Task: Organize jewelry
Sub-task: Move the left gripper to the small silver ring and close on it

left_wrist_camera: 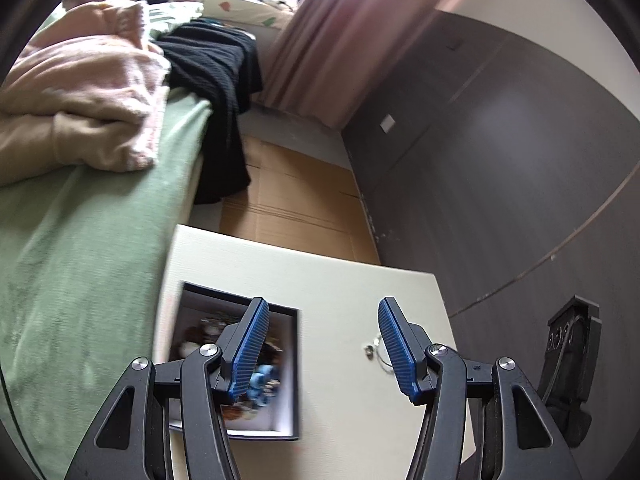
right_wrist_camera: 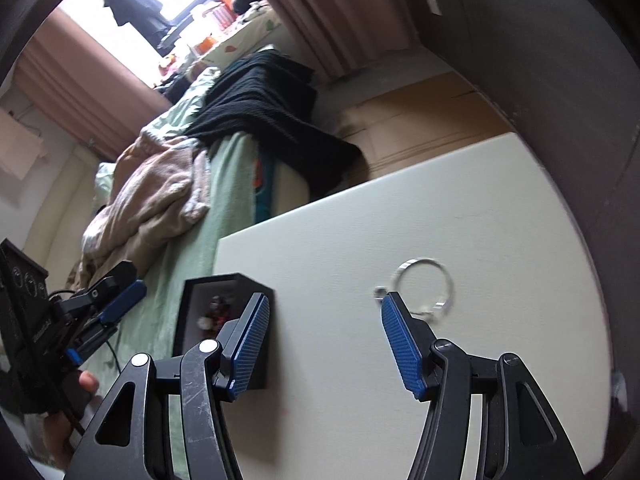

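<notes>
While the white table (right_wrist_camera: 460, 208) is taking up most of the view beside the green bed (left_wrist_camera: 80, 240), the black box (right_wrist_camera: 228, 284) w/ trinkets is sitting at its left edge. Both grippers, left (left_wrist_camera: 324, 344) & right (right_wrist_camera: 326, 344), are hovering w/ fingers released, gripping nothing. The silver bracelet (right_wrist_camera: 424, 284) is lying on the table, just ahead of the right gripper.

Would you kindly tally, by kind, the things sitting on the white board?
Black box of jewelry, blurred contents not counted: 1
Silver ring-shaped piece lying loose on the white board: 1
Total: 2
</notes>
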